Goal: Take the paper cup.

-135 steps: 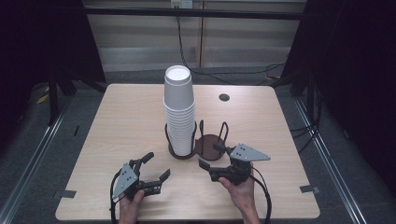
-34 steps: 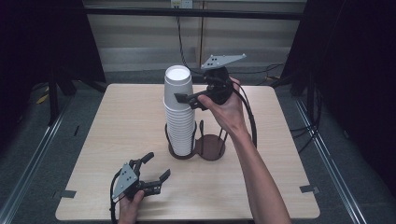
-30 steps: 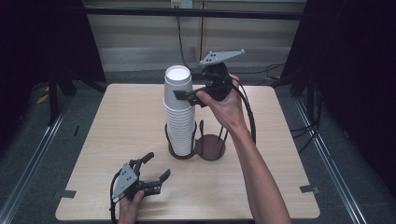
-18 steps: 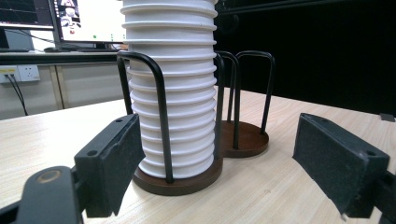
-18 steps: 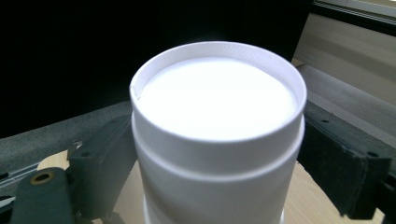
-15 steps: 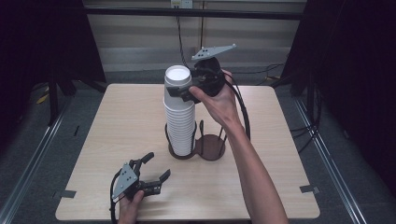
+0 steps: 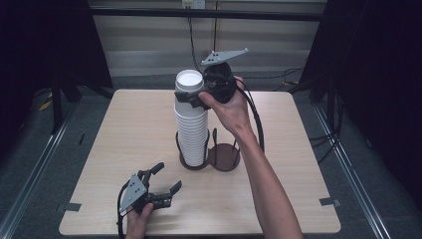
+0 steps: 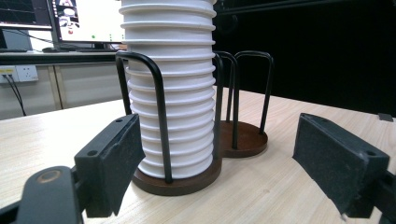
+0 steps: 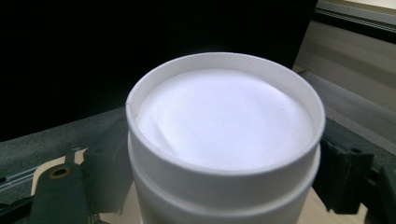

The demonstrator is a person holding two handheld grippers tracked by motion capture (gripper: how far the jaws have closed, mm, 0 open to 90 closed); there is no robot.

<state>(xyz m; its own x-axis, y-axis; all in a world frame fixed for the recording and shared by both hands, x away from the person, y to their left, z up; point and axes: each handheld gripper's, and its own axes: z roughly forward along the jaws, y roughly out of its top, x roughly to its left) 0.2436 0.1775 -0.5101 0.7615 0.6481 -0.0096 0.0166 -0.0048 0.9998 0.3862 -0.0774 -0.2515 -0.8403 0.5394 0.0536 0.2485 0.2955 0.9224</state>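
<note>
- The stack of white paper cups [image 7: 192, 124] stands upside down in a dark wire holder [image 7: 209, 159] near the middle of the table [image 7: 124, 129], a little toward its far edge.
- The top cup [image 9: 224, 135] sits between the jaws of the right tongs [image 7: 191, 98]. The jaws flank its wall just under the upturned base, close on both sides; whether they already press on it I cannot tell.
- Paper cups like these are probably very light and thin-walled. A hard squeeze would dent one, and nested cups tend to cling, so two may lift together.
- The stiffest place to hold looks to be the band near the base rim, where the jaws now sit.
- The left tongs [image 7: 164, 185] rest near the table's near edge, left of centre, jaws spread wide and empty, well apart from the stack and pointing toward the holder.
</note>
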